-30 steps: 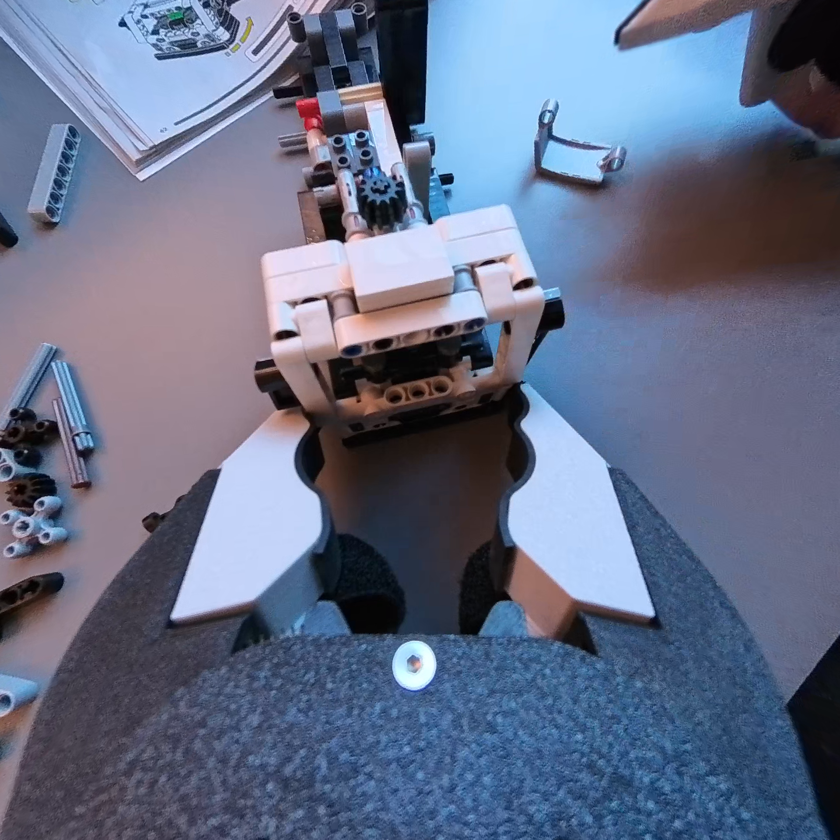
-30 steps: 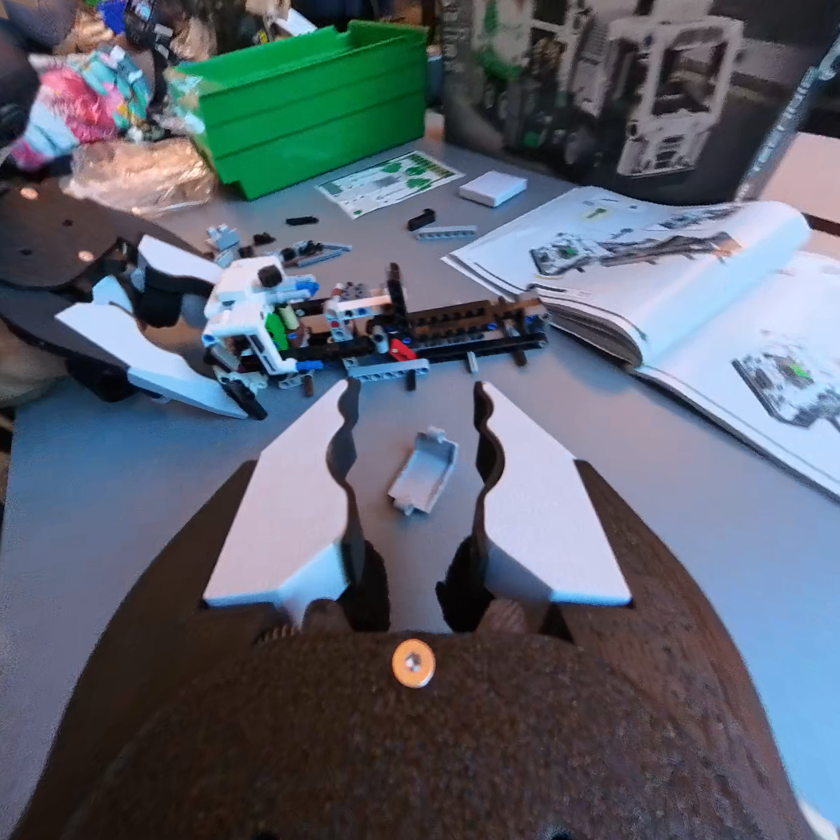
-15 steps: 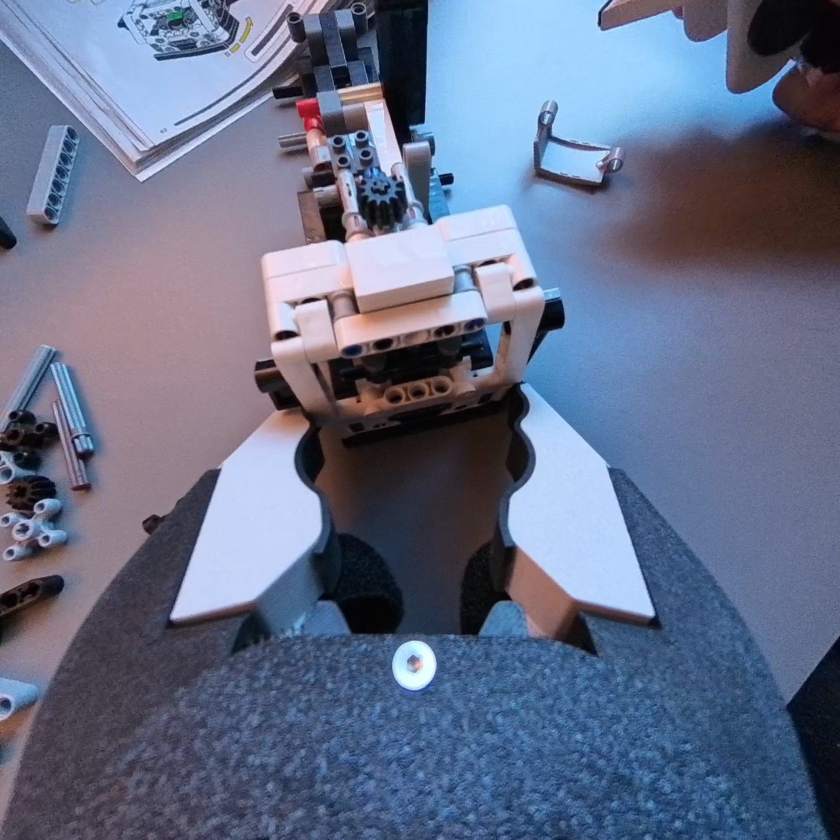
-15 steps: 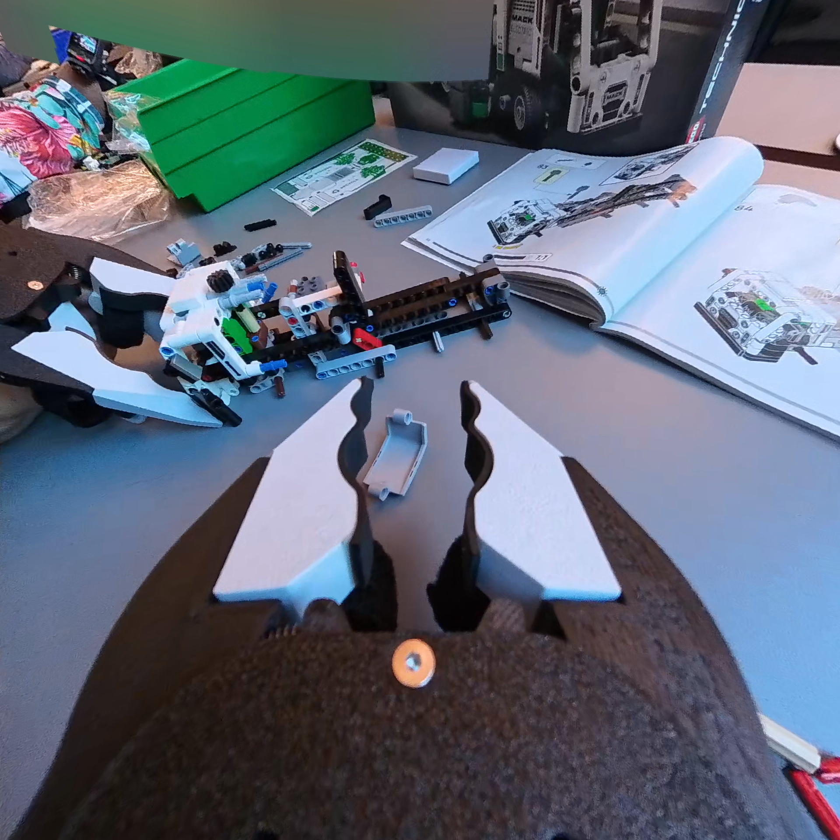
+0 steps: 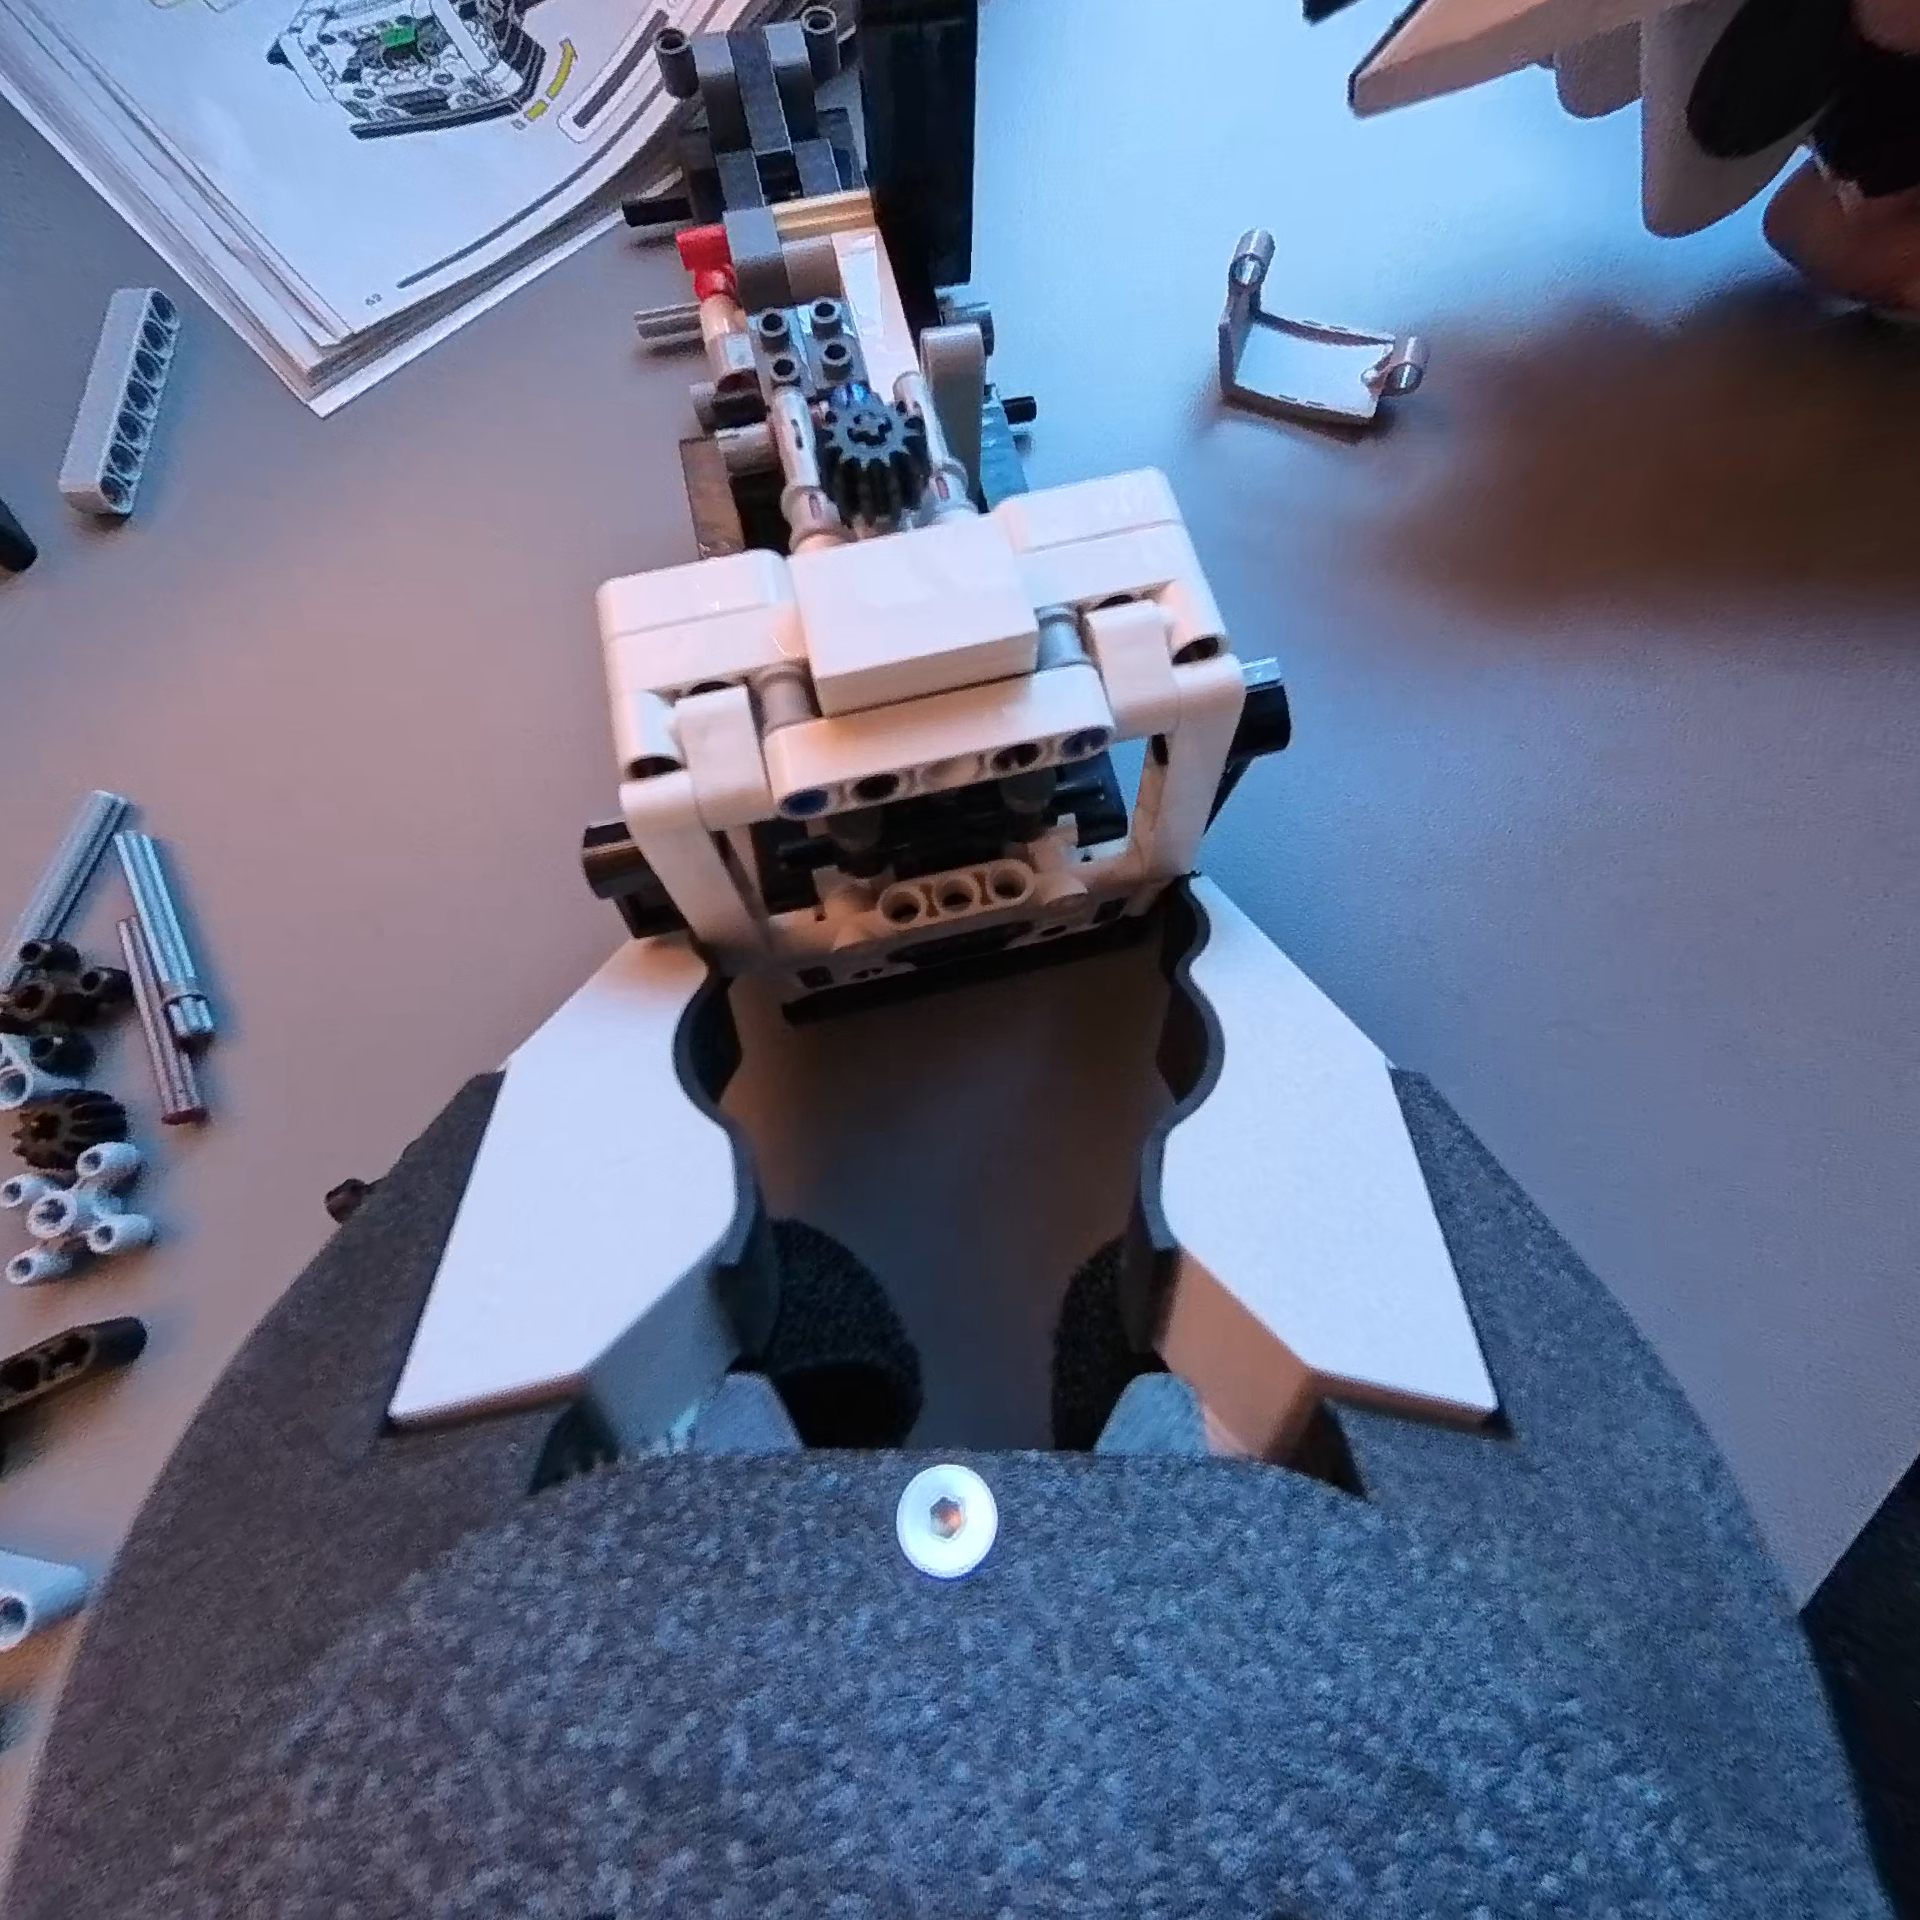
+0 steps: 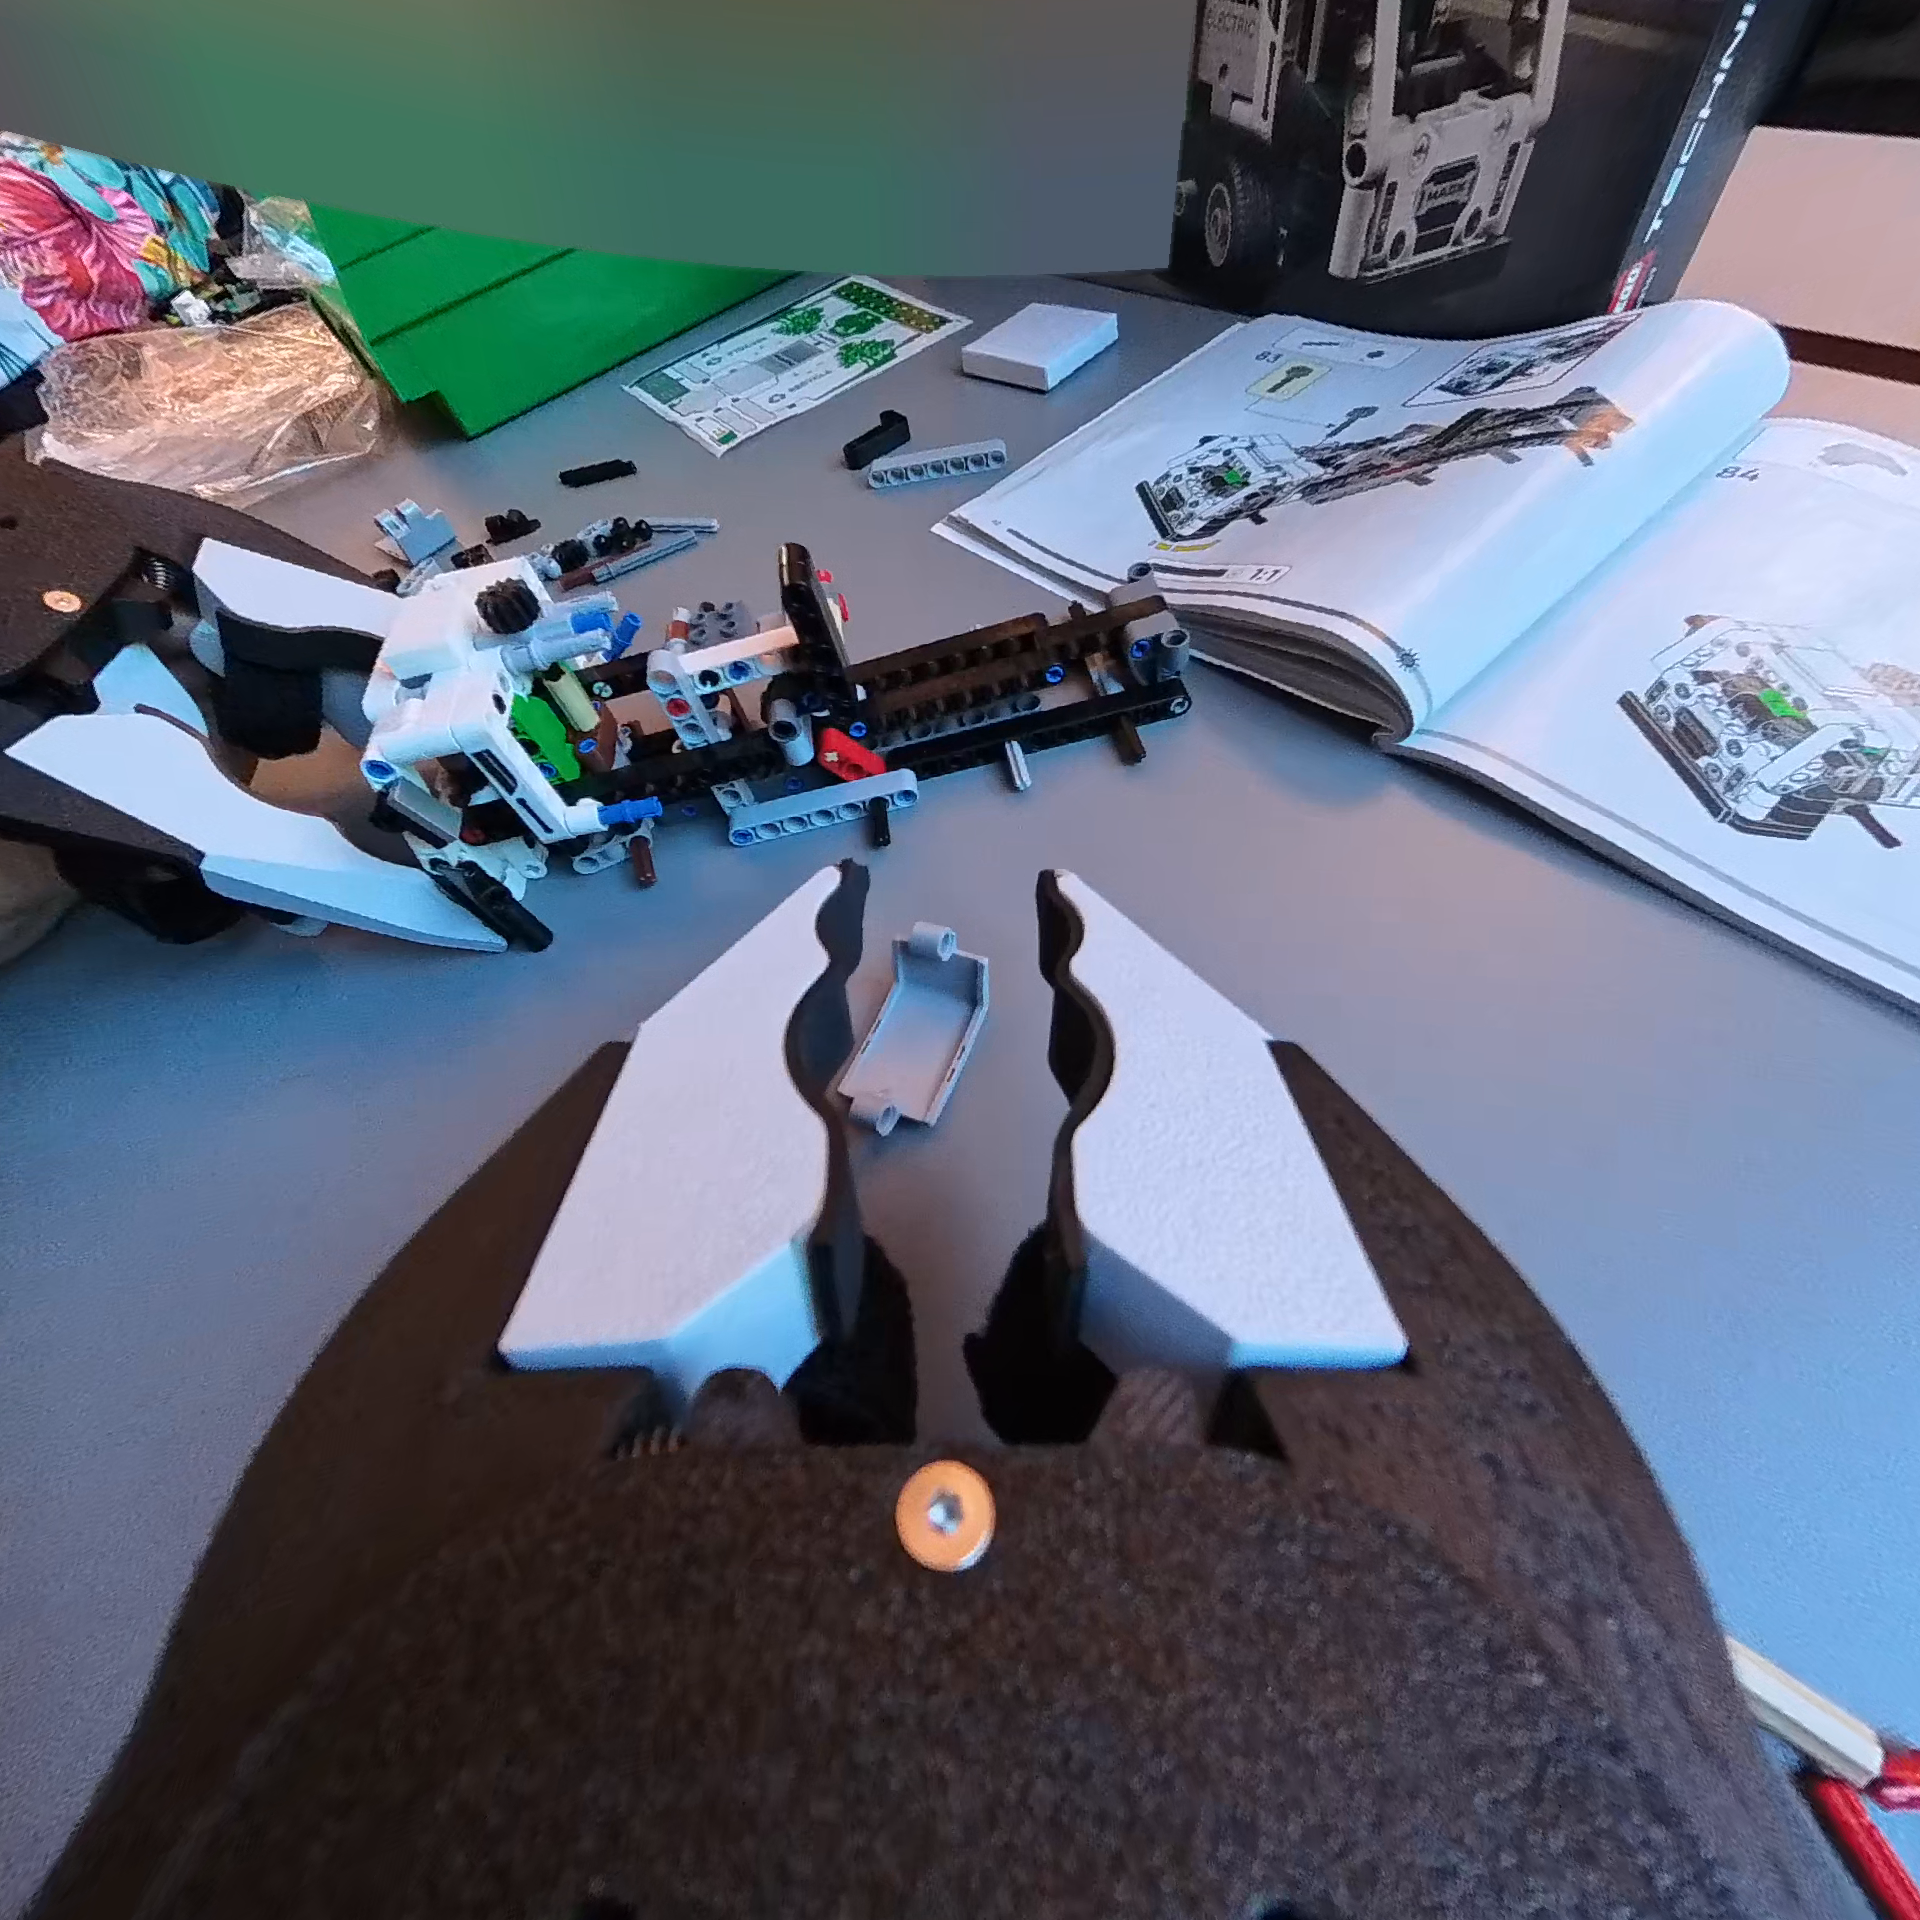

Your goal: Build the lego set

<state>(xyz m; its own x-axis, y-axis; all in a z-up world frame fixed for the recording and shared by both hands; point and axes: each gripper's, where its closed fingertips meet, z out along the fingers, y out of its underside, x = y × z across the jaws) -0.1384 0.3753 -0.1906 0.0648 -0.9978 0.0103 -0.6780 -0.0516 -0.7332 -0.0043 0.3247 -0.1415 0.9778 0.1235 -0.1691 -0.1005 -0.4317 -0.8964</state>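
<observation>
The part-built truck model [image 5: 914,644] has a white cab and a long black chassis and lies on the grey table; it also shows in the right wrist view [image 6: 644,717]. My left gripper [image 5: 930,925] is shut on the cab end, one finger on each side of its base. A grey curved panel [image 6: 920,1023] lies flat on the table between the fingers of my right gripper [image 6: 948,878]. The right gripper is open and I see no contact with the panel. The left wrist view shows the panel [image 5: 1304,364] to the right of the chassis.
An open instruction booklet [image 6: 1455,499] lies to the right of the model. Loose axles, gears and connectors [image 5: 94,1039] and a grey beam [image 5: 120,405] lie to the left. A green bin [image 6: 499,322], a sticker sheet [image 6: 790,353], a white tile [image 6: 1039,343] and the set's box [image 6: 1455,156] are at the back. The grey beam [image 5: 120,405] is closer to my left gripper, around 15 centimeters from its tips; the right tips are 25 centimeters off. The right camera catches it too, in the right wrist view [image 6: 925,460].
My right gripper has moved down and forward over the grey panel, which now sits between its fingers, and the finger gap has narrowed a little. The left gripper and the model have stayed still.
</observation>
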